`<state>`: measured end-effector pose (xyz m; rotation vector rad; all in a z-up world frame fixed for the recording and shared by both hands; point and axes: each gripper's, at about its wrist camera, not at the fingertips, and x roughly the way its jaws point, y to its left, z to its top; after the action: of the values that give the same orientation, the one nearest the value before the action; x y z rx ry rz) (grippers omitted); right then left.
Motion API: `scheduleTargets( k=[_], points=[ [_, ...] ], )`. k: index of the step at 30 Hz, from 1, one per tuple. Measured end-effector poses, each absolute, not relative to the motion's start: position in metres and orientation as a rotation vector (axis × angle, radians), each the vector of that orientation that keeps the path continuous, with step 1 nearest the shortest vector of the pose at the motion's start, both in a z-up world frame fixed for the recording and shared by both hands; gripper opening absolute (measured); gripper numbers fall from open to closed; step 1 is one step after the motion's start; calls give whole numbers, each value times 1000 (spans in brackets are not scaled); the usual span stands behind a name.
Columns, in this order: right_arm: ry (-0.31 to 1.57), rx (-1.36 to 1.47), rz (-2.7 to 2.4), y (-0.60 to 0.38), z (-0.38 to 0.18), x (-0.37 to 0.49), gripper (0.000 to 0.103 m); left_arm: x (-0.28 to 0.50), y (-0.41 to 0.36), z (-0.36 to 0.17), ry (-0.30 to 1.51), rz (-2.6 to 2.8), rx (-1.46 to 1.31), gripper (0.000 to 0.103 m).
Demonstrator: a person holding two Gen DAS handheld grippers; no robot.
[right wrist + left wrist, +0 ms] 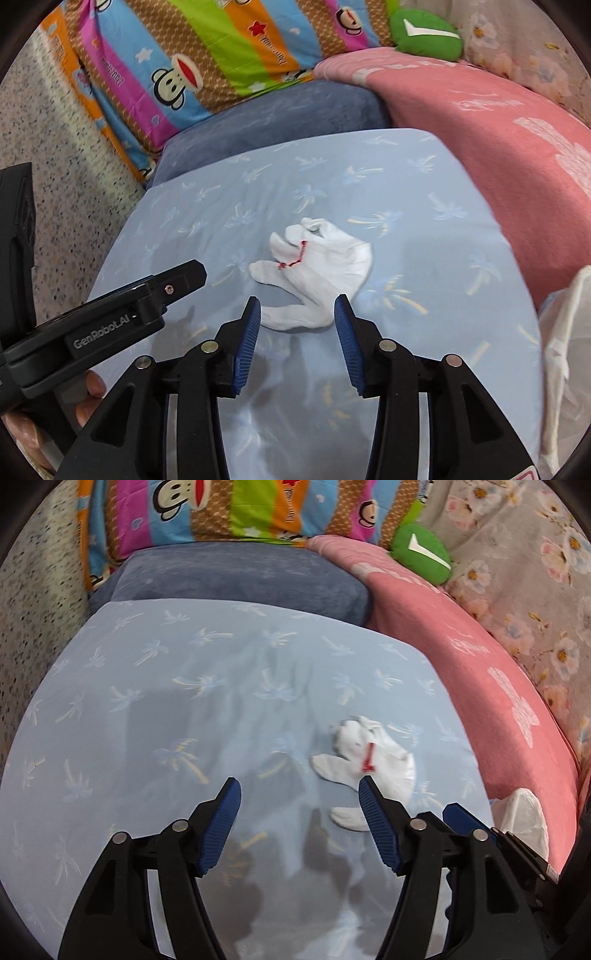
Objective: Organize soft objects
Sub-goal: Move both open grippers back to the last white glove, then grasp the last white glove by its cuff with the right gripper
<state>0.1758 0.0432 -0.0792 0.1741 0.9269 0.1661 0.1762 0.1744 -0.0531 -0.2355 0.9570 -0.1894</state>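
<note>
Jaws on both grippers stood spread, nothing between the pads. Left gripper (pixel 300 792) hovered over the light-blue palm-print sheet (pixel 184 686); right gripper (pixel 297 308) likewise, w/ its blue ribbed pads either side of the lower end of the white socks (pixel 317 266), not touching as far as could be told.

Socks = landmark. They lay crumpled in a loose bundle on the sheet, red stitched mark (pixel 295 258) on one fold. In left wrist view the socks (pixel 369 760) sat just beyond and partly behind the right-hand fingertip.

Rel. to socks:
- far side: folded grey-blue blanket (pixel 280 114), w/ striped monkey-print pillow (pixel 207 55) behind it.
- far right: pink towel (pixel 480 122) w/ pale lettering, touching the sheet edge; green plush (pixel 424 35) w/ white check mark at its far end; floral fabric (pixel 517 602) beyond that.
- near right: white plastic bag (pixel 565 350), at sheet edge.
- left: speckled floor (pixel 55 155).

Left gripper's body (pixel 110 317) seen in right wrist view, near left of socks, labelled "GenRobot.AI"; person's fingers (pixel 88 395) visible under it.
</note>
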Motion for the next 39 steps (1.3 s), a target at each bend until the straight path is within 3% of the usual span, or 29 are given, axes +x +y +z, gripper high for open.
scheduleTargets(
  k=[11, 16, 32, 36, 39],
  points=[
    [981, 158, 129, 51, -118, 230, 42, 203, 192, -75, 994, -182, -246, 63],
    [982, 184, 109, 37, -121, 234, 14, 211, 182, -79, 1003, -212, -241, 63],
    [946, 352, 43, -30, -116, 184, 12, 213, 100, -95, 1064, -384, -210, 61],
    [945, 363, 34, -43, -116, 171, 12, 208, 84, -94, 1084, -443, -213, 52],
    [941, 371, 30, -50, -117, 163, 12, 200, 67, -94, 1103, -485, -178, 33]
  ],
)
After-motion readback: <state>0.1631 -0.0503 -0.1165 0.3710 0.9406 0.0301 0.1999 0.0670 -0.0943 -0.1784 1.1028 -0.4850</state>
